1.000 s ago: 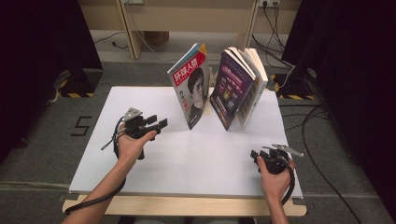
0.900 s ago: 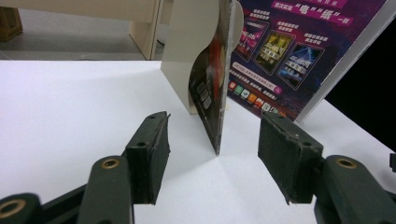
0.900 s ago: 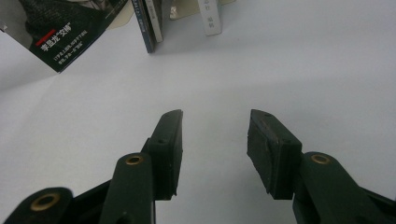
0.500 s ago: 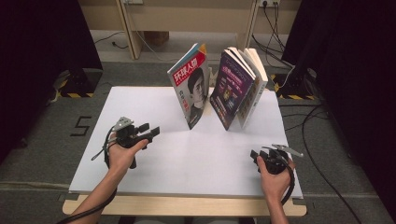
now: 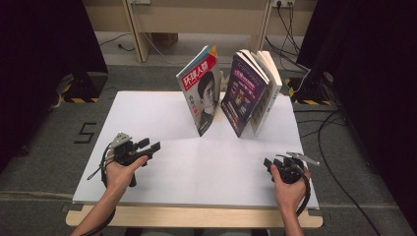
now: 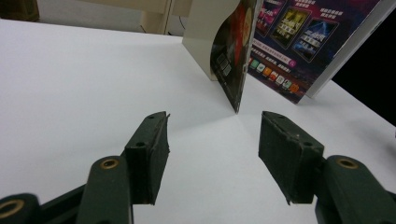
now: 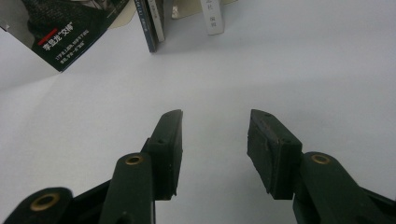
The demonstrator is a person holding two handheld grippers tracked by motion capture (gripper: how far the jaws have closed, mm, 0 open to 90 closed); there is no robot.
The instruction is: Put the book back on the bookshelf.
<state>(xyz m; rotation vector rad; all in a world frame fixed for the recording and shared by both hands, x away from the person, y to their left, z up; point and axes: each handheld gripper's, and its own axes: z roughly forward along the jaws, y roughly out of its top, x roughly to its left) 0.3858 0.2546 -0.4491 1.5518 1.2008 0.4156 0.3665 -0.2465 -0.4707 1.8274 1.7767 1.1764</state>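
Two released tools waiting before standing magazines on the white surface (image 5: 162, 113).

The left tool (image 5: 153, 146), jaws gaping and empty, is pointing toward the red-covered magazine (image 5: 199, 88), well apart from it, having drifted nearer the person since earlier. The purple-covered magazine (image 5: 243, 91) is standing beyond the right tool (image 5: 268, 163), which is sitting gaping, empty, unmoved.

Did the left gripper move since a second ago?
Yes. In the high view the left gripper has come back toward the near table edge, farther from the standing red magazine. Its jaws are open and empty.
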